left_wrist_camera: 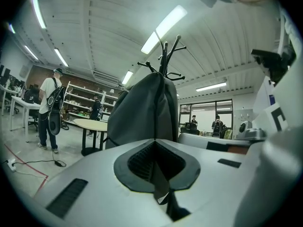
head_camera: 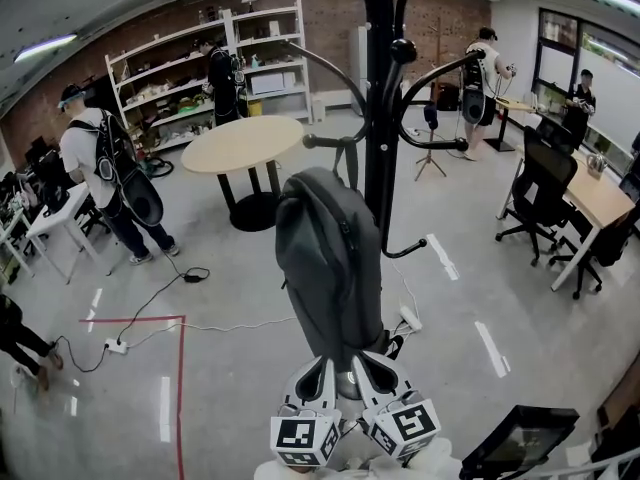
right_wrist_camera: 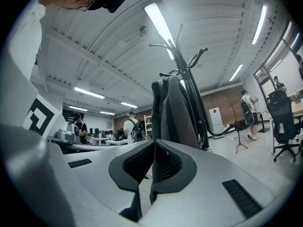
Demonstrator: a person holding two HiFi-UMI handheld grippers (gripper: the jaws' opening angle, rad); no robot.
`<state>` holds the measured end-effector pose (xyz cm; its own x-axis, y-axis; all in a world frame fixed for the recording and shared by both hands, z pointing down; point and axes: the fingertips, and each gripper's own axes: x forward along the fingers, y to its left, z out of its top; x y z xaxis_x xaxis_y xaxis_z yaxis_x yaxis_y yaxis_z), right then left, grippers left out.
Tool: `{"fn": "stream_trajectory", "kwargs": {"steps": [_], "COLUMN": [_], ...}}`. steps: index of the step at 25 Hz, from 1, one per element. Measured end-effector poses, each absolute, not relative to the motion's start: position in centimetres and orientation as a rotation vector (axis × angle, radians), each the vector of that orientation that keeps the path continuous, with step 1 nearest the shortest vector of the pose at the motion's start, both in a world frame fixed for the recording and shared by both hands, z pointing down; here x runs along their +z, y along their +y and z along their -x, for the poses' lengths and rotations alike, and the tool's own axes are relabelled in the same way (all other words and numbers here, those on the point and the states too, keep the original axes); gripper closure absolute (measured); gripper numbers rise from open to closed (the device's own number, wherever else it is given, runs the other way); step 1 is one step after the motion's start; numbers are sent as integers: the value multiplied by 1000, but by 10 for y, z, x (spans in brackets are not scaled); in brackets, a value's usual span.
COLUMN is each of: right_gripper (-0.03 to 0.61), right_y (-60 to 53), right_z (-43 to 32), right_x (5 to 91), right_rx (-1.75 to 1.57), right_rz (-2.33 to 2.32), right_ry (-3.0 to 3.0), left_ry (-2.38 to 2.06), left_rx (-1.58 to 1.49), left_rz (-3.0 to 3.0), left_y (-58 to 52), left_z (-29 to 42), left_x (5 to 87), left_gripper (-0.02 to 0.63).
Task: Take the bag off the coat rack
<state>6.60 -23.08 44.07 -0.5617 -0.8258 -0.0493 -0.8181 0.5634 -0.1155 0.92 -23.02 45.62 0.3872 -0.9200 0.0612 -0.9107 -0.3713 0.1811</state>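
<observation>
A dark grey backpack (head_camera: 325,268) hangs by its top strap from an arm of the black coat rack (head_camera: 380,118) at the middle of the head view. Both grippers sit low, just under the bag's bottom end. My left gripper (head_camera: 318,373) is shut and empty. My right gripper (head_camera: 375,368) is shut beside it, also empty. In the left gripper view the closed tips (left_wrist_camera: 155,143) point up at the backpack (left_wrist_camera: 142,112) and the rack's hooks (left_wrist_camera: 165,60). In the right gripper view the shut tips (right_wrist_camera: 154,143) face the backpack (right_wrist_camera: 175,112) and the rack pole (right_wrist_camera: 191,93).
A round wooden table (head_camera: 245,143) stands behind the rack. Office chairs (head_camera: 540,193) and a desk (head_camera: 600,203) are at the right, shelves (head_camera: 200,58) at the back. People stand around the room. A power strip with cables (head_camera: 117,346) and red floor tape (head_camera: 181,368) lie at the left.
</observation>
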Motion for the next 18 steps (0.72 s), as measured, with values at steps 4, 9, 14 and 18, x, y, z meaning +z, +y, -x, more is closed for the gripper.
{"fn": "stream_trajectory", "kwargs": {"steps": [4, 9, 14, 18], "right_gripper": [566, 566, 565, 563], "right_y": [-228, -225, -218, -216], "right_z": [-57, -51, -42, -31], "right_x": [443, 433, 426, 416], "right_rx": [-154, -112, -94, -19], "right_rz": [1417, 1408, 1396, 1391], "right_ry": [2696, 2685, 2686, 2699], "left_ry": [-1631, -1628, -1606, -1603], "left_rx": [-79, -102, -93, -95], "left_rz": [-2461, -2467, -2438, -2425], "left_y": [-235, -236, -227, -221], "left_z": [-4, 4, 9, 15], "left_x": [454, 451, 463, 467], "left_gripper": [612, 612, 612, 612]}}
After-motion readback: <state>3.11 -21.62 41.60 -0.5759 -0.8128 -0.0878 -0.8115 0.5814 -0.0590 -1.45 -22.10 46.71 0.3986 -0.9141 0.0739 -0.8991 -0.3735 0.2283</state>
